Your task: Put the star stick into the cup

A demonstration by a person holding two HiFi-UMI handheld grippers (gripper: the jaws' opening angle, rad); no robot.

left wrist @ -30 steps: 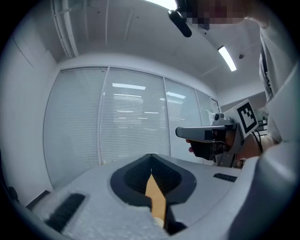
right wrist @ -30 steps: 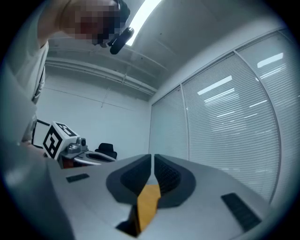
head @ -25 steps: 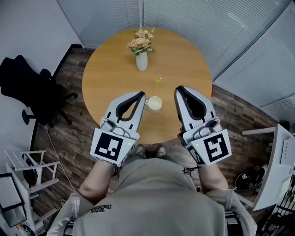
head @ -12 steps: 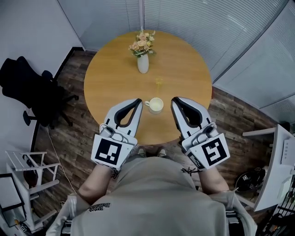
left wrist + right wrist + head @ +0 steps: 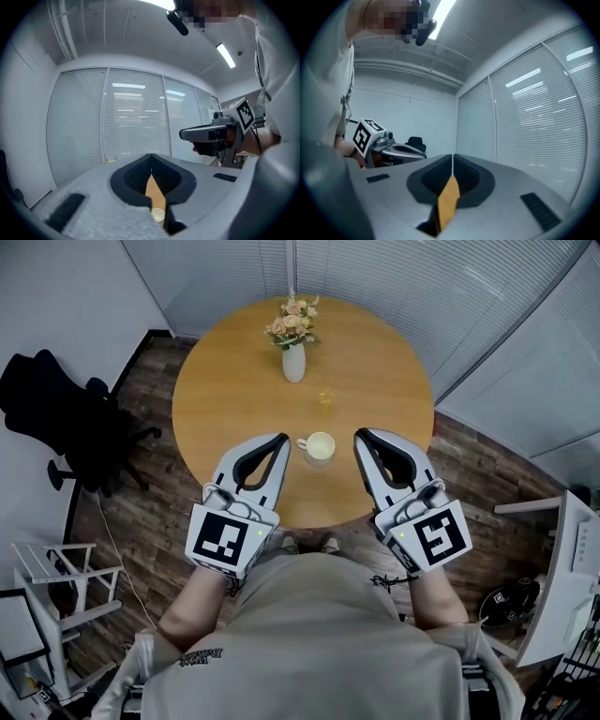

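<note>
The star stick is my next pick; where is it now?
In the head view the star stick sits on the table, just beyond the cup and short of the flower vase.

Office, most likely a small meeting room. Round wooden table (image 5: 234, 381) at centre frame, with a vase of flowers (image 5: 293, 360) on it. Black swivel chair (image 5: 70, 427) at left edge, on a wood-plank floor (image 5: 141, 521). Partition walls with closed slatted blinds (image 5: 422, 296) across top and upper right. Strip ceiling light (image 5: 226, 55) at upper right of the left gripper view. White metal rack (image 5: 47, 582) lower left.
</note>
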